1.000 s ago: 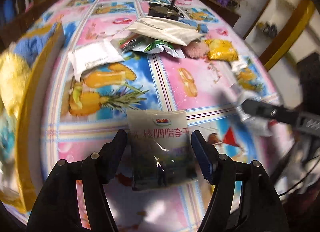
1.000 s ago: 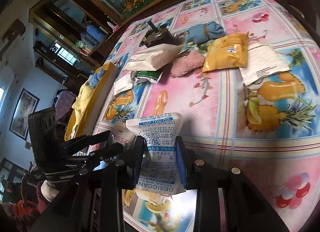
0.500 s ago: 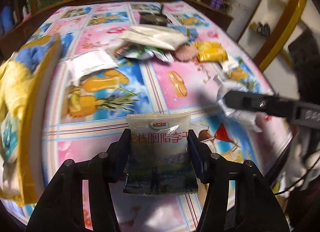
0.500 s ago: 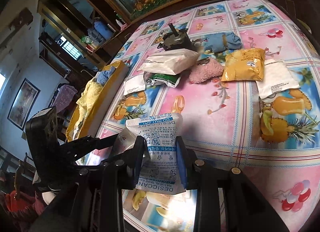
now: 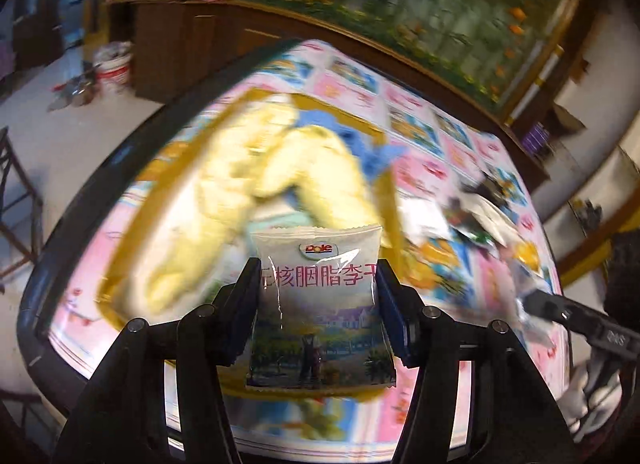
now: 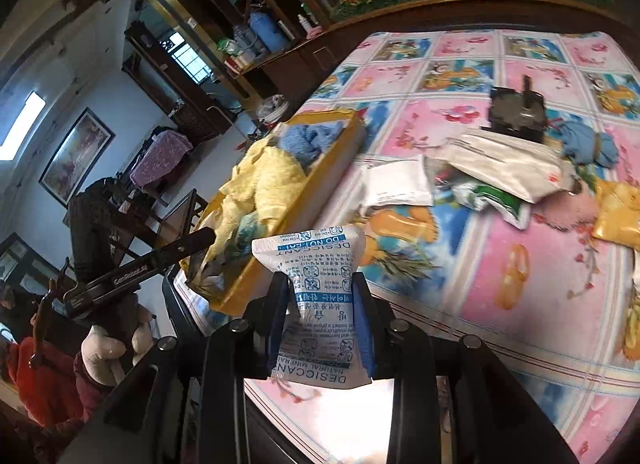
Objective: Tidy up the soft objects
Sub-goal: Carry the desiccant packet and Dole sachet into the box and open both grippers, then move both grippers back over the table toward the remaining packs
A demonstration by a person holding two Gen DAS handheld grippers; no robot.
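The task looks partly done. The yellow rectangular tray [image 6: 320, 168] at the left end of the surface [image 6: 520, 284], which is covered by a pink and blue fruit-print cloth, already holds a crumpled yellow cloth [image 6: 272, 180] and a blue towel [image 6: 308, 136].

Two more items are in the air. The left hand-held gripper [image 5: 318, 296] has its pads pressed on both sides of a clear plastic Dole snack packet with red print [image 5: 320, 304], which hangs over the near end of the tray. The right hand-held gripper [image 6: 320, 316] pinches a white desiccant sachet with blue print [image 6: 320, 296] at its middle, raised beside the tray's near corner. Neither is in the tray yet.

Still lying out on the surface, well apart from the tray, are a flat white pouch [image 6: 396, 184], a long white bag [image 6: 508, 164], a green and white packet [image 6: 492, 196], a fuzzy pink pad [image 6: 560, 216], a yellow packet [image 6: 620, 216] and a knotted blue cloth [image 6: 588, 144]. So roughly half the sorting seems left.
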